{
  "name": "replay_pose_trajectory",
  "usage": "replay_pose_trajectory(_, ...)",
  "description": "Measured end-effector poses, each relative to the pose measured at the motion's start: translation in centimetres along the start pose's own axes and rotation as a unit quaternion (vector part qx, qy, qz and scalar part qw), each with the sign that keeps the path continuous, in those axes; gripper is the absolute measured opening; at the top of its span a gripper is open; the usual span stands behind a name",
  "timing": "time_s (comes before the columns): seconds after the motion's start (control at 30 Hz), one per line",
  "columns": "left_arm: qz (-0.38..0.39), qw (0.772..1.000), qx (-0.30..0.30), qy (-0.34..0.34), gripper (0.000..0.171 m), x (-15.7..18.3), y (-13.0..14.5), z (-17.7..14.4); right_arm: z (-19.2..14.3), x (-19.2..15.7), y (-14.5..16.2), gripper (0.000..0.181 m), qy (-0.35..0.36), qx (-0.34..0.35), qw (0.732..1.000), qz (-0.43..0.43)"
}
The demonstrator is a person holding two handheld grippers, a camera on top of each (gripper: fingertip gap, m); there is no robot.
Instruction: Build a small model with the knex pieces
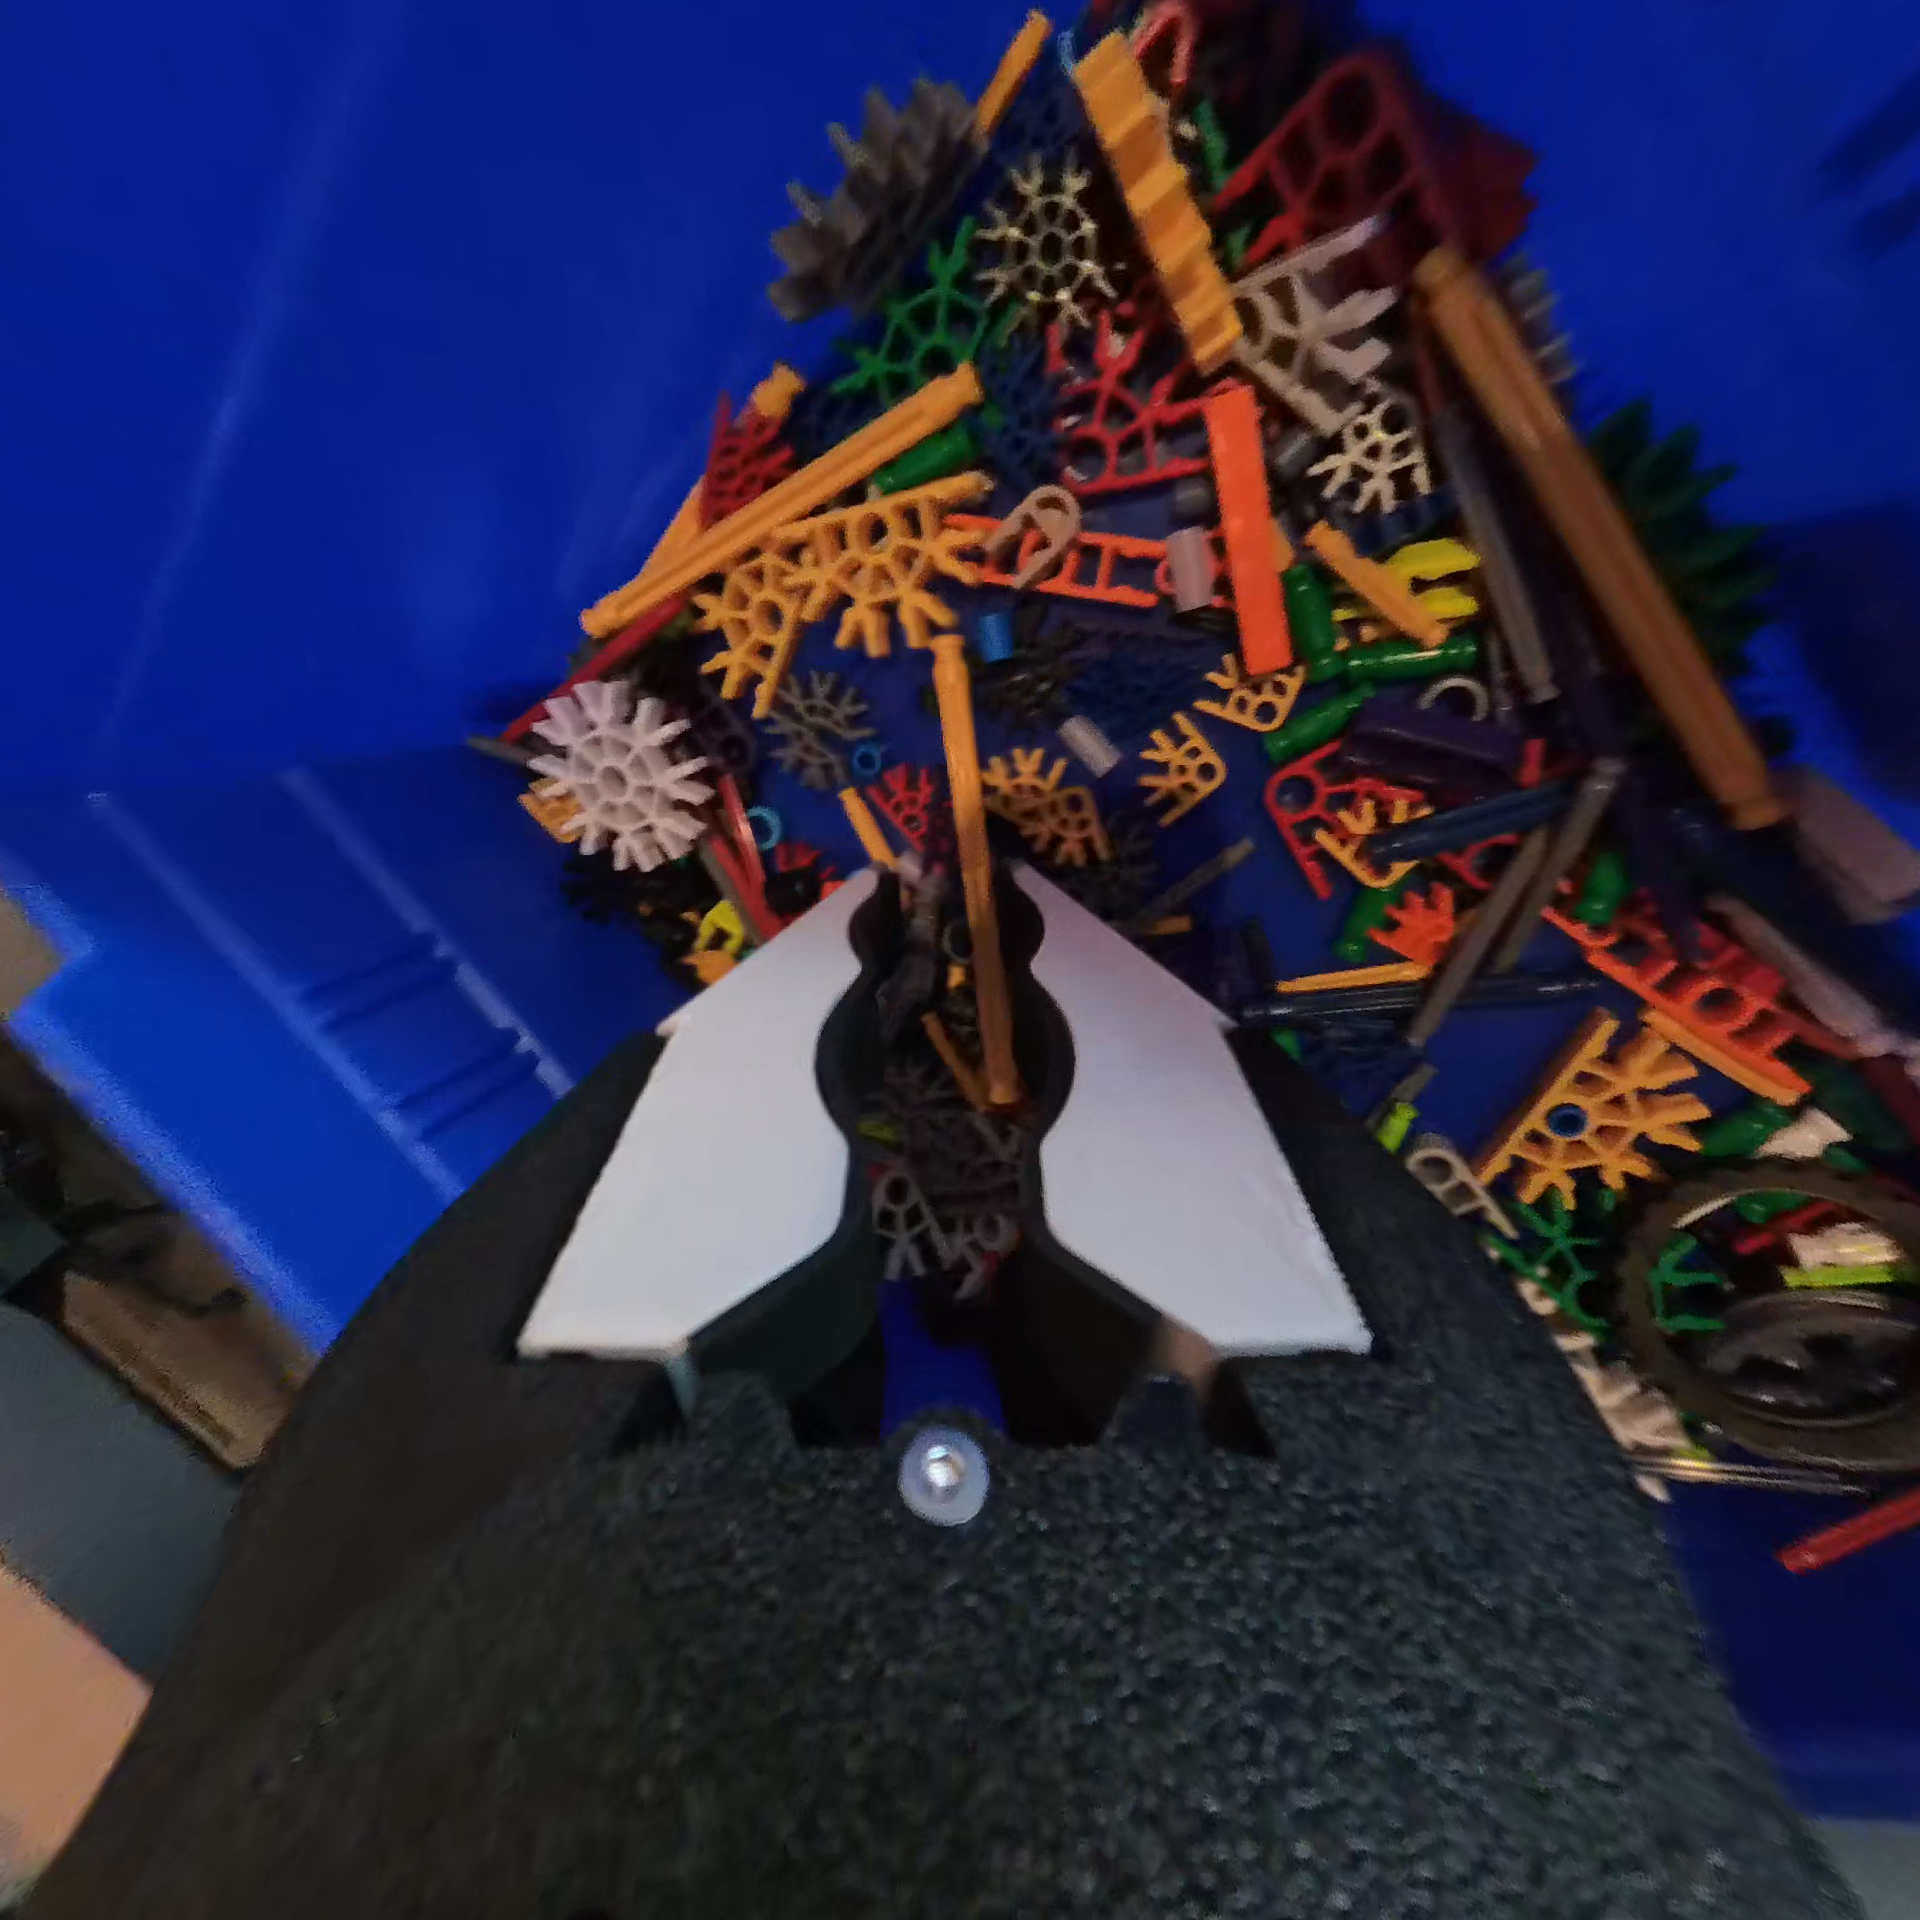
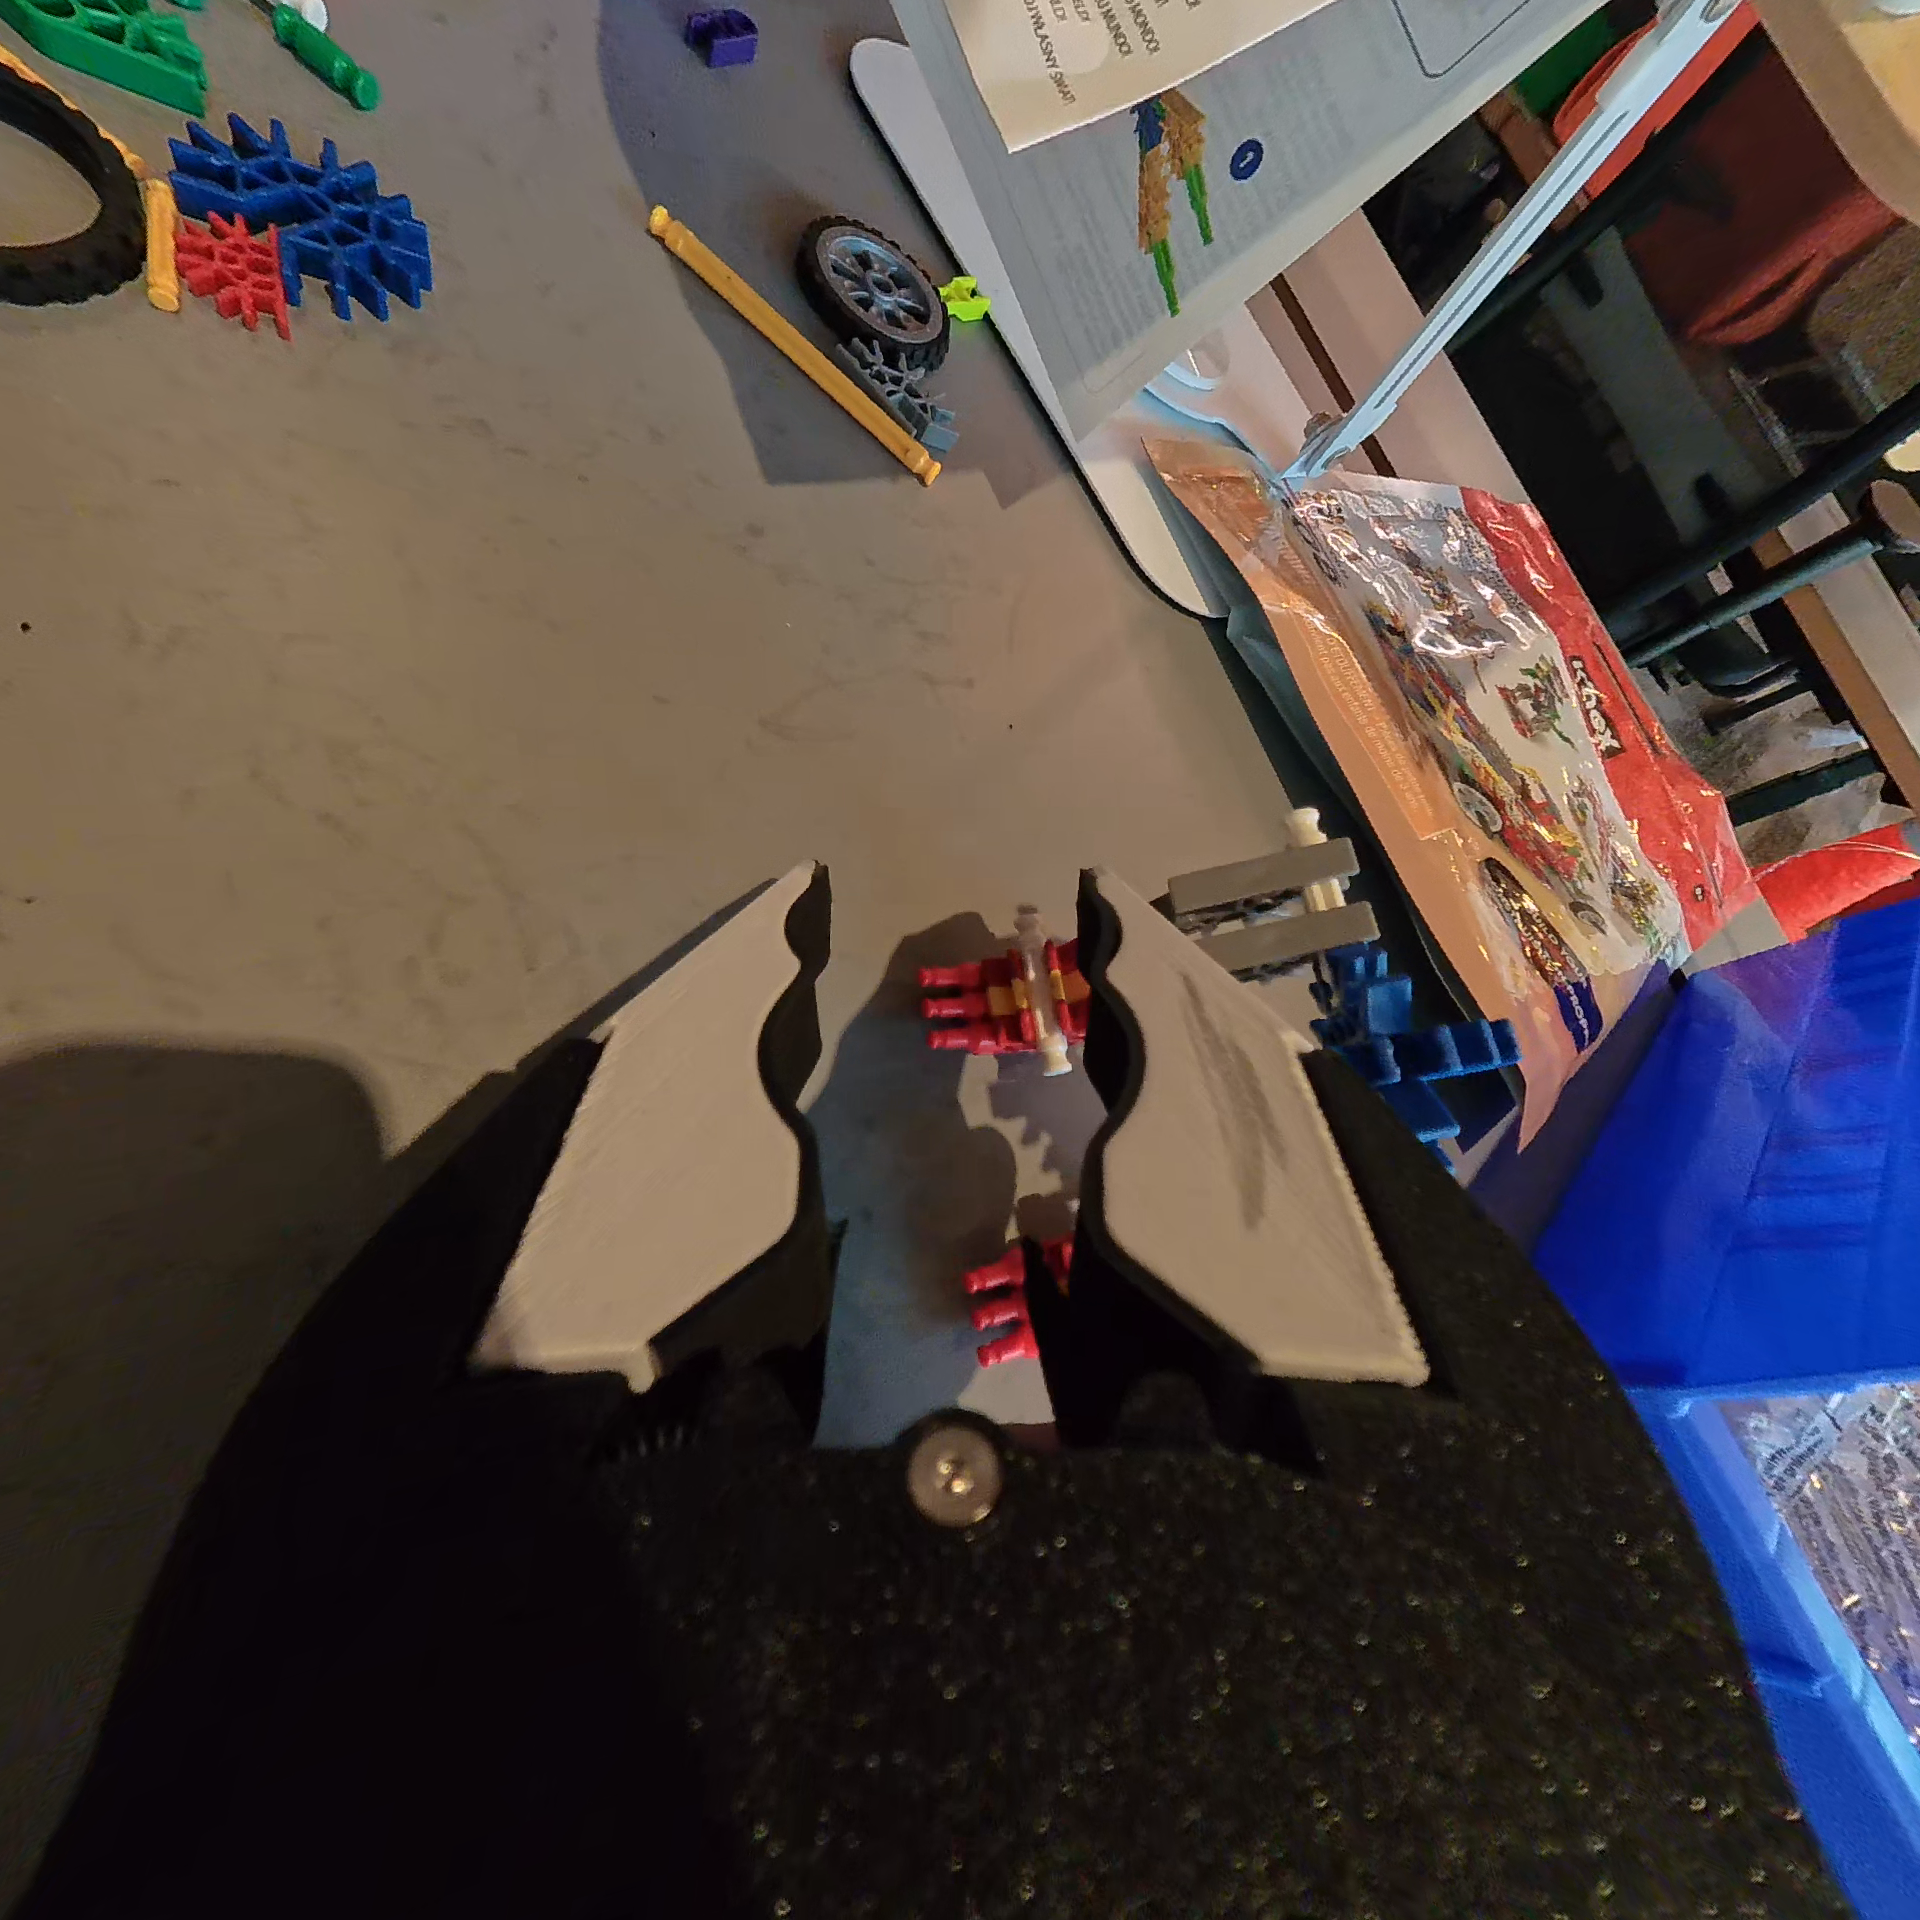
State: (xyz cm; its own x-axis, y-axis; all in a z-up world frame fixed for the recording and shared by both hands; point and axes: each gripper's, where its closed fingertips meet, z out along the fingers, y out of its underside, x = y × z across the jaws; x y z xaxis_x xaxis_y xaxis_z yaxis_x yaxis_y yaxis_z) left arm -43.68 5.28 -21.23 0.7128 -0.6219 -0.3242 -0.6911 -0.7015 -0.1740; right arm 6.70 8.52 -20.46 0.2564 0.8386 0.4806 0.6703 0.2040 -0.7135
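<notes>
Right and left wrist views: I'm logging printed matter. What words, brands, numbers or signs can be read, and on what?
I do not copy writing; here is what bears it:
White instruction booklet, top right: printed lines and a numbered blue dot.
Red and clear plastic bag beside the blue bin: brand mark and small print.
Sheet at lower right: too blurred to read.
Left wrist view: none on the orange rod in the left gripper.

Printed matter, right wrist view only.
Red-and-clear plastic bag (image 2: 1496,717) at right, near the blue bin (image 2: 1766,1195): bears a white logo and fine print. Folded instruction sheet (image 2: 1132,156) far right: lines of small print, a round blue numbered marker. Left wrist view: no writing legible.
</notes>
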Motion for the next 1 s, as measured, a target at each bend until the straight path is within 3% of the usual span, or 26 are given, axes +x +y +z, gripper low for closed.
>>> replay_pose_trajectory(0.13,-0.016,0.998,0.063,-0.013,0.024,-1.0,-2.2,-1.4,0.0,0.0,0.0,0.047,0.0,0.0,1.0,0.0)
replay_pose_trajectory(0.23,0.022,0.992,0.125,-0.017,0.024,-0.6,-5.2,-2.2,0.0,0.0,0.0,0.047,0.0,0.0,1.0,0.0)
replay_pose_trajectory(0.4,0.063,0.987,0.142,-0.029,0.026,-0.5,-8.0,-0.7,0.0,0.0,0.0,0.047,0.001,0.0,1.0,0.001)
replay_pose_trajectory(0.53,0.069,0.991,0.115,-0.011,0.027,-0.2,-7.9,1.0,0.0,0.0,0.1,0.047,0.0,-0.001,1.0,0.0)
replay_pose_trajectory(0.73,-0.025,0.989,0.128,0.069,0.024,0.2,-7.9,1.4,0.0,0.0,0.1,0.047,0.0,-0.002,1.0,0.0)
replay_pose_trajectory(0.8,-0.048,0.989,0.113,0.082,0.018,0.0,-7.1,1.5,0.0,-0.1,0.1,0.047,0.0,-0.003,1.0,0.0)
replay_pose_trajectory(0.87,-0.05,0.994,0.05,0.079,0.013,0.0,-4.6,2.3,0.0,-0.1,0.2,0.047,-0.001,-0.004,1.0,-0.001)
replay_pose_trajectory(0.93,-0.073,0.991,0.042,0.107,0.01,0.6,-4.1,1.9,0.0,-0.1,0.2,0.047,-0.001,-0.005,1.0,-0.002)
replay_pose_trajectory(1.0,-0.056,0.994,0.023,0.086,0.009,0.0,-3.4,1.7,0.0,-0.1,0.2,0.047,-0.002,-0.006,1.0,-0.003)
